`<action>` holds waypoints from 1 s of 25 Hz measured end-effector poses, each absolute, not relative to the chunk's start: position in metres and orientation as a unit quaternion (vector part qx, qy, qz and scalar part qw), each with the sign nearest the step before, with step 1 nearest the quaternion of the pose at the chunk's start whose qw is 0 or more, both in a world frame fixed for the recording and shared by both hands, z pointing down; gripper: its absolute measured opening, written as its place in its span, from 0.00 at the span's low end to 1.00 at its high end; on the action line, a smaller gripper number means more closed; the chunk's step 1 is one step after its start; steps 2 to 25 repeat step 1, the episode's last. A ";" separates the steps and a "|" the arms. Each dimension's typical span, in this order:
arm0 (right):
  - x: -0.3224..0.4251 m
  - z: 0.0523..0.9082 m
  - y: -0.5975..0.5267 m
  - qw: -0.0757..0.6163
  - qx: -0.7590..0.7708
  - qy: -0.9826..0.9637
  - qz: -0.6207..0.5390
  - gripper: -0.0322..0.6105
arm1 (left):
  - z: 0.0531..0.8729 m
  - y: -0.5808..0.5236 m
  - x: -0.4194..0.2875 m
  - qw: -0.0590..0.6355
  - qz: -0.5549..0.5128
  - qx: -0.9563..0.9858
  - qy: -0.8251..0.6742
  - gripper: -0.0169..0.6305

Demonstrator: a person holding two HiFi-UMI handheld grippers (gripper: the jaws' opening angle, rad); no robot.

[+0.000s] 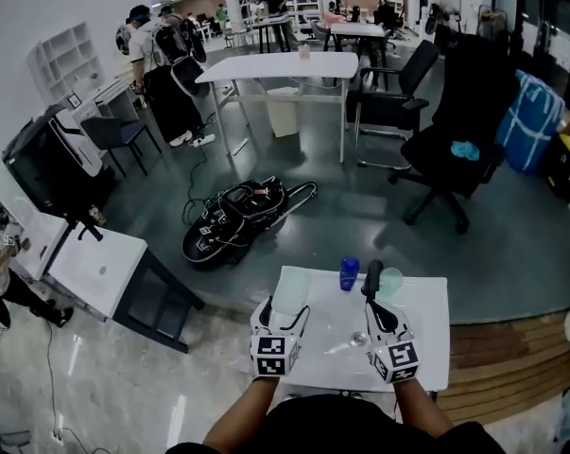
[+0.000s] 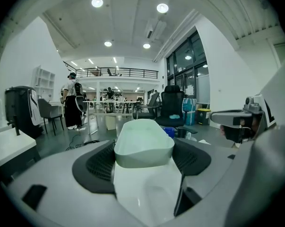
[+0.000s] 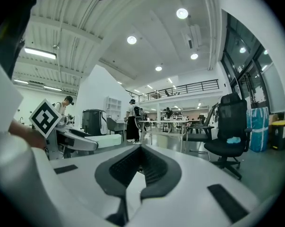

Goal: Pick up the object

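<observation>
A pale green oblong container [image 2: 143,138] sits between the jaws of my left gripper [image 2: 144,151], and both black pads press on its sides. In the head view this container [image 1: 291,291] is over the far left corner of the small white table [image 1: 426,348], ahead of the left gripper [image 1: 285,312]. I cannot tell whether it is off the surface. My right gripper [image 1: 372,287] hovers at the table's middle right. Its jaws [image 3: 141,150] are closed together with nothing between them.
A blue cup [image 1: 349,272] and a pale green round dish [image 1: 391,282] stand at the table's far edge. A small shiny item [image 1: 346,345] lies mid-table. A black bag [image 1: 242,218] lies on the floor beyond, and a black office chair [image 1: 455,149] stands at the far right.
</observation>
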State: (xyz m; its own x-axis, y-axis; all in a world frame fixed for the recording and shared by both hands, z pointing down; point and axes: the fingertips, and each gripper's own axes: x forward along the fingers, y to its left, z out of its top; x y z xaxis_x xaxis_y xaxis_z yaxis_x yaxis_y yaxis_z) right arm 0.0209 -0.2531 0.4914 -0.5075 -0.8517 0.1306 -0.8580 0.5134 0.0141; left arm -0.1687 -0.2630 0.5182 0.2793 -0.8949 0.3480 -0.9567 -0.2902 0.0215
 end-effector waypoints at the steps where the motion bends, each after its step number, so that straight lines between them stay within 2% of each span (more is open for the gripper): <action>1: 0.020 0.491 -0.254 0.058 0.492 -0.868 0.026 0.08 | 0.520 -0.263 -0.170 0.114 0.136 0.791 -0.586 0.63; 25: 0.020 0.491 -0.254 0.058 0.492 -0.868 0.026 0.08 | 0.520 -0.263 -0.170 0.114 0.136 0.791 -0.586 0.63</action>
